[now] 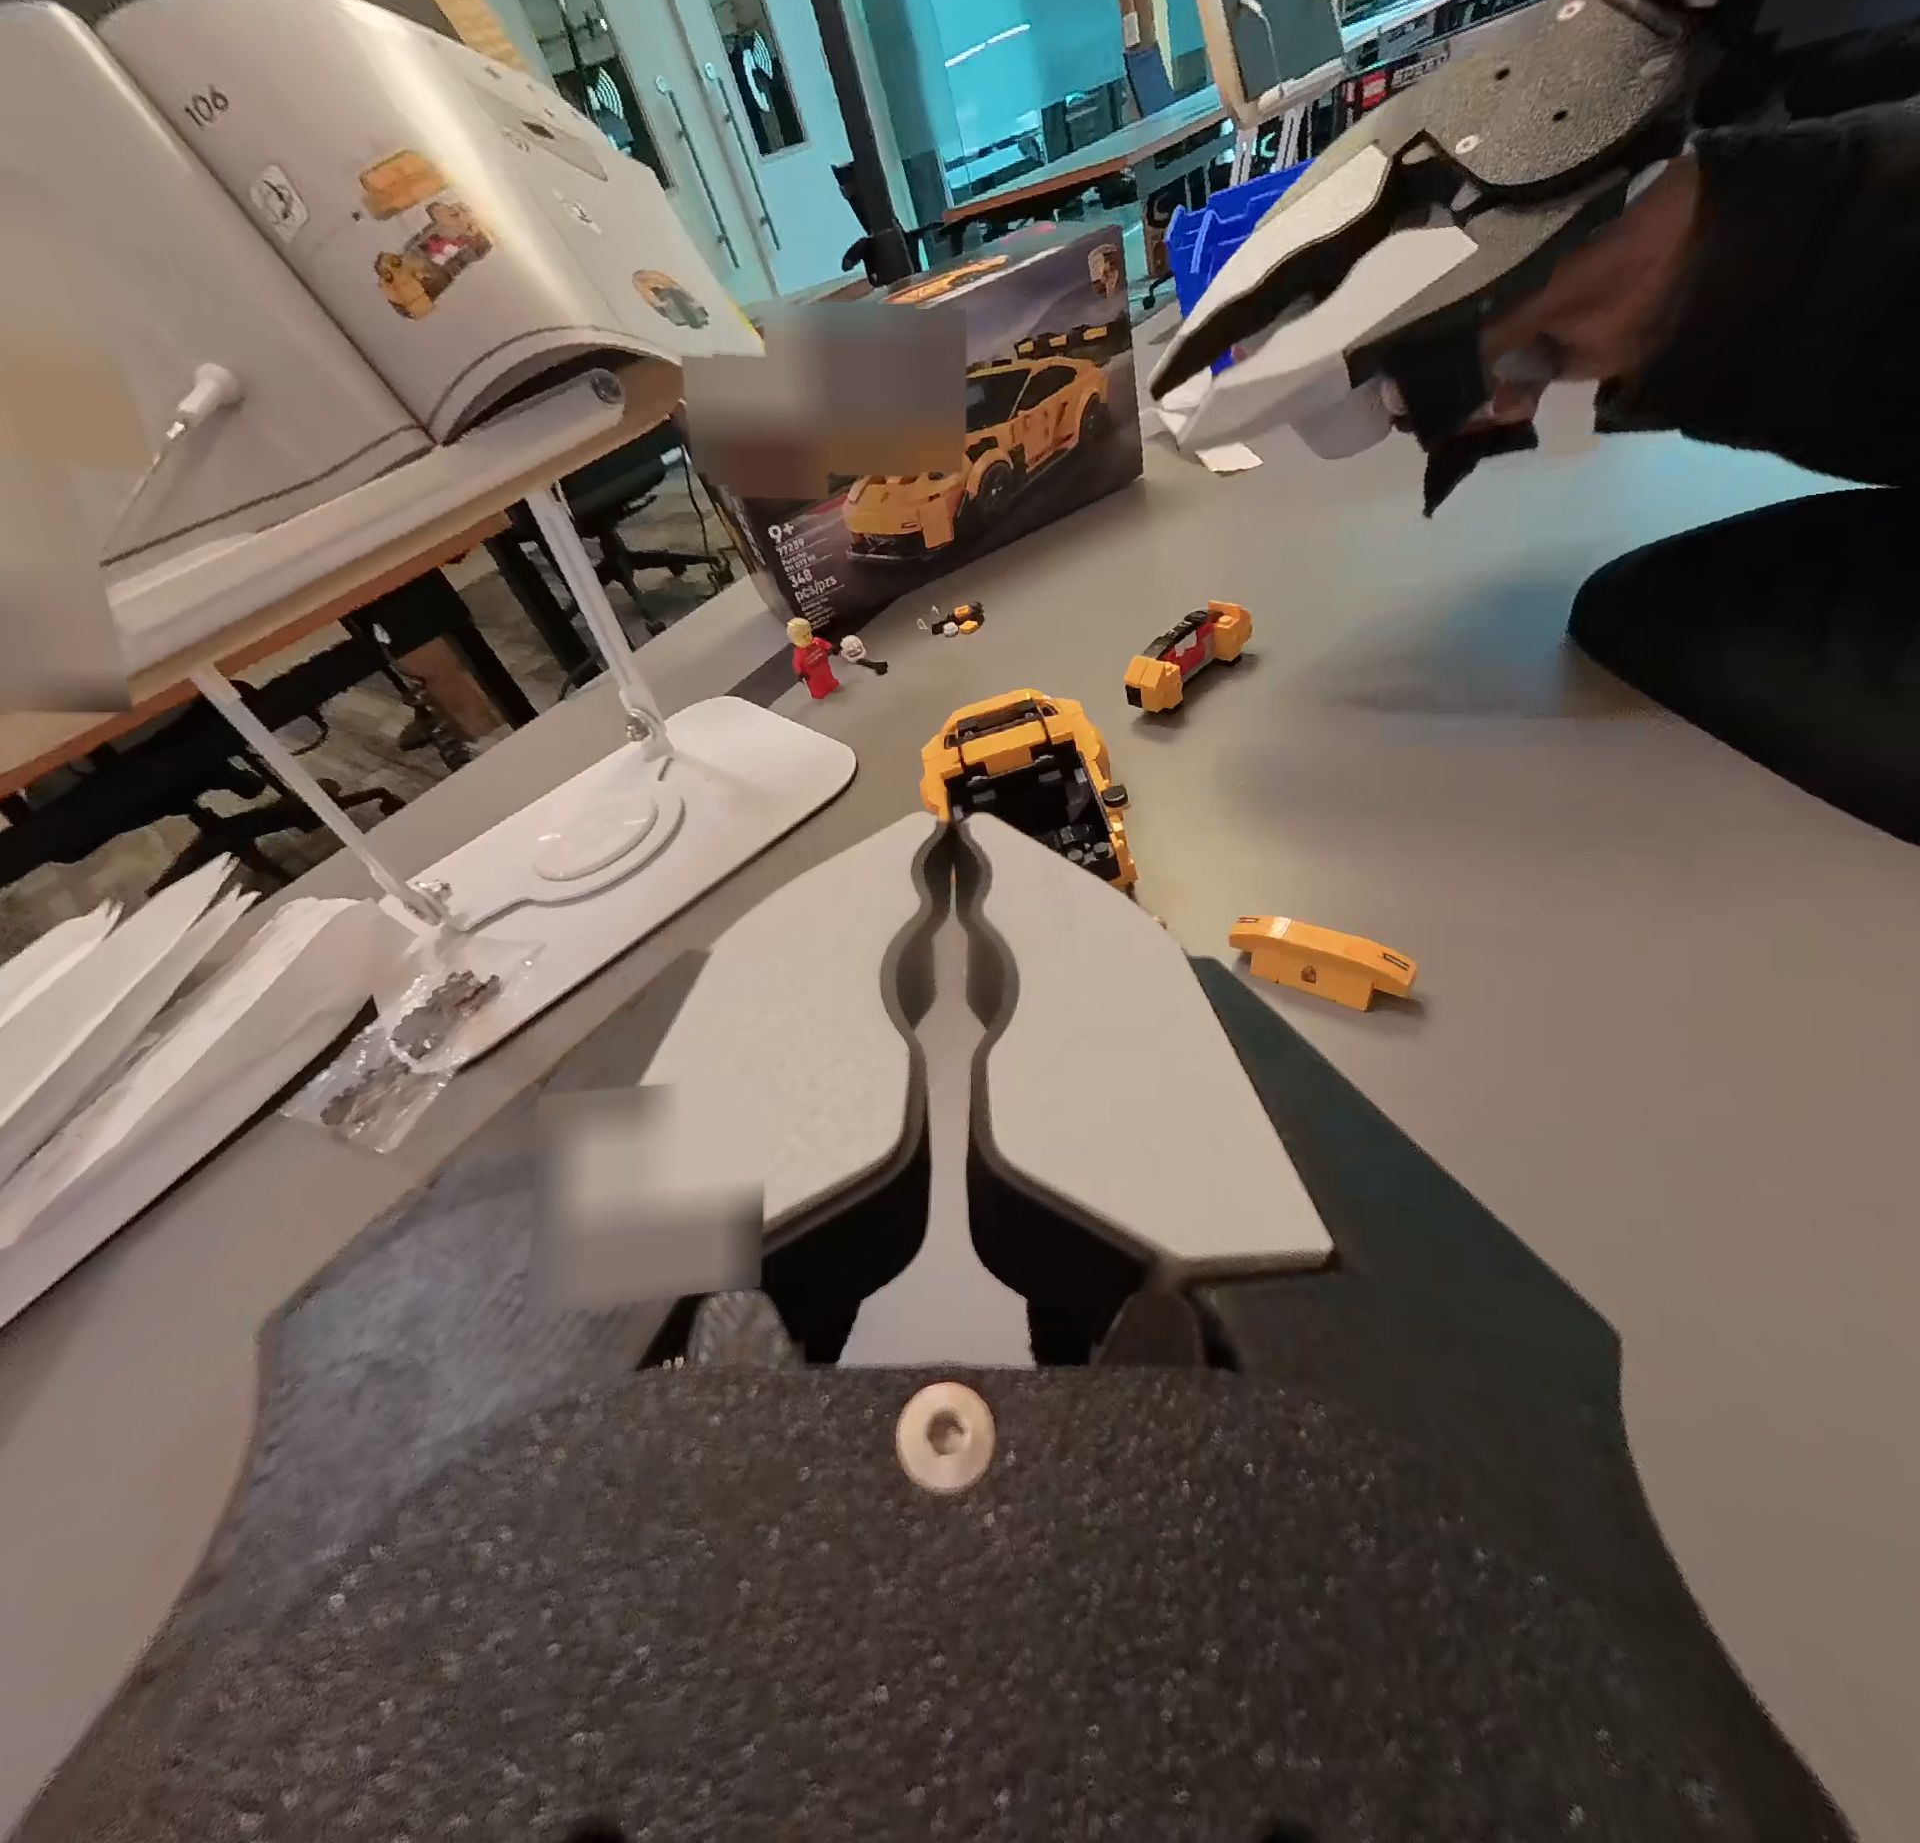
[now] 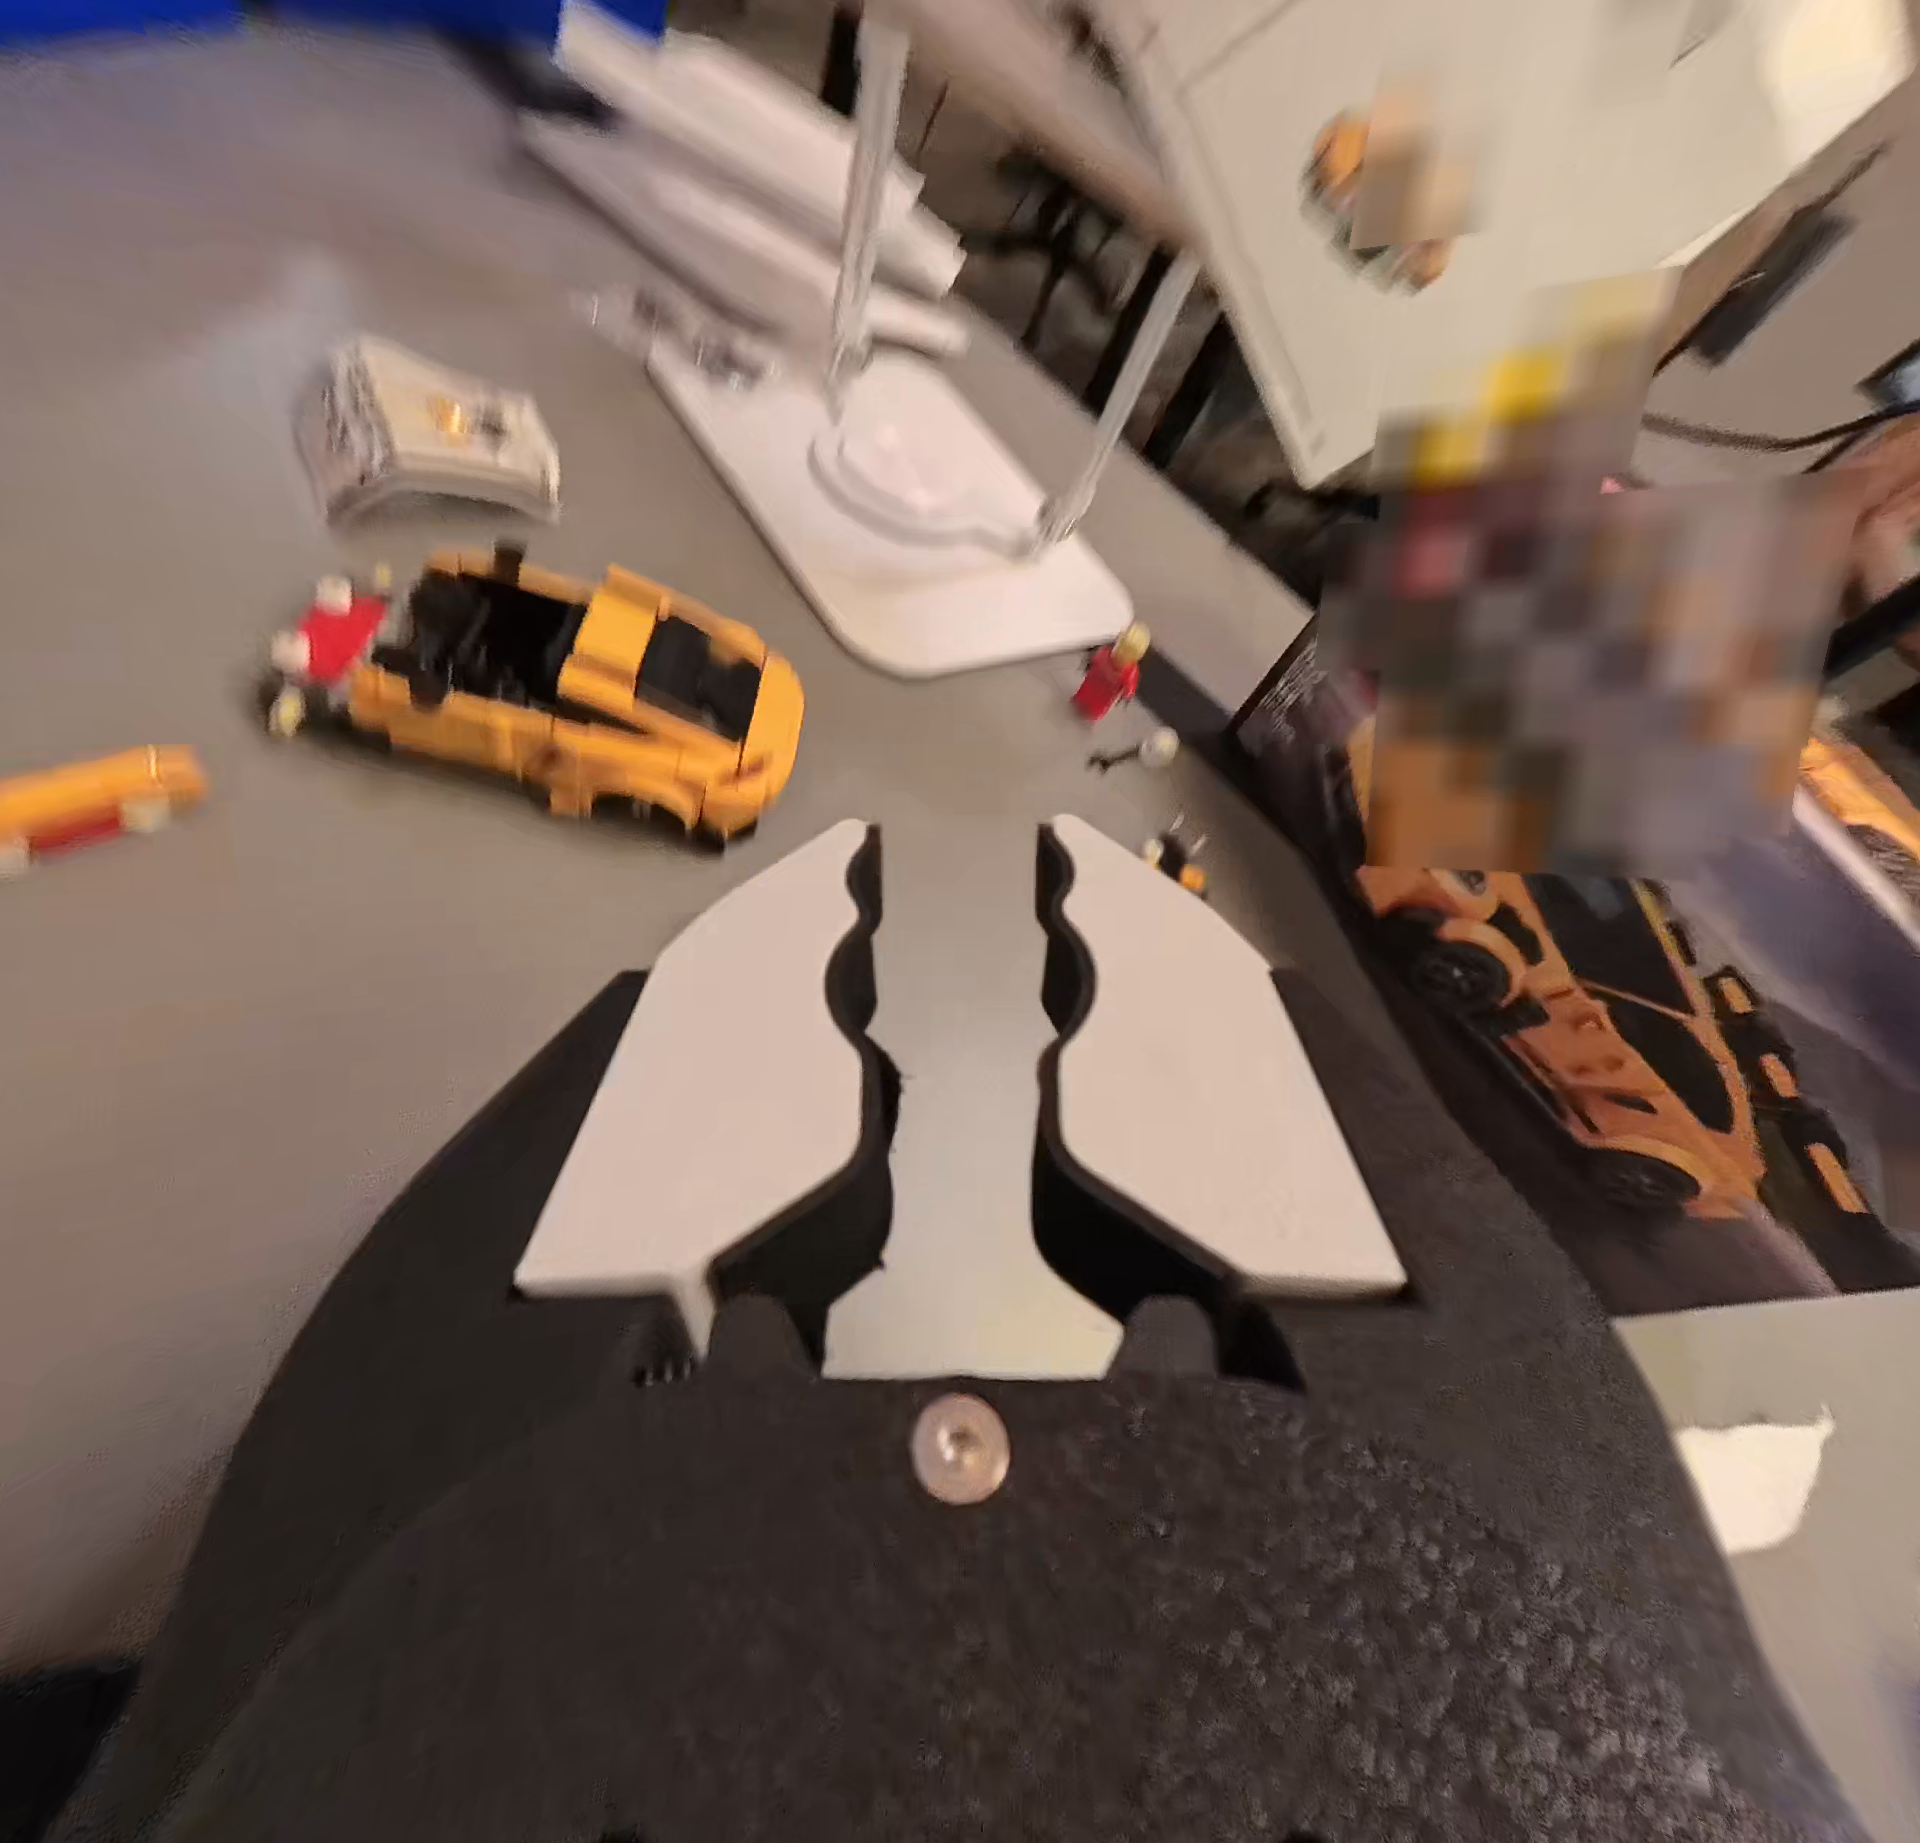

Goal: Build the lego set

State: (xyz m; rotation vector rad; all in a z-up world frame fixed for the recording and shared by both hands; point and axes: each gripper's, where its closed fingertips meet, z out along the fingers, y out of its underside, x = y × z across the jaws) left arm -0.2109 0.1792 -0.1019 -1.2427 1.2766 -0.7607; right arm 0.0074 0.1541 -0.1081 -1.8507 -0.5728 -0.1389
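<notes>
We judge the build well along but not finished. The yellow brick-built car body [image 1: 1023,785] sits on the grey counter [image 1: 1455,806] at twelve o'clock from our left tongs [image 1: 951,832], whose tips are pressed together with nothing between them, just in front of the car. Its cabin lies open and roofless, and in the right wrist view red and white pieces show bare at one end, so bodywork is left to fit. Loose sub-assemblies wait nearby: a flat yellow panel piece [image 1: 1325,960] at three o'clock of the car, and a yellow, red and black section [image 1: 1190,655] at one o'clock. A small red-suited minifigure [image 1: 814,659] stands at eleven o'clock beside the dark set box [image 1: 935,443]. The open white instruction booklet [image 1: 343,214] rests on a white stand at ten o'clock, its pages turned far in. Our right tongs [image 2: 956,843] hover spread and empty above the counter; that view is blurred. A clear bag of small parts [image 1: 416,1045] lies at eight o'clock.
</notes>
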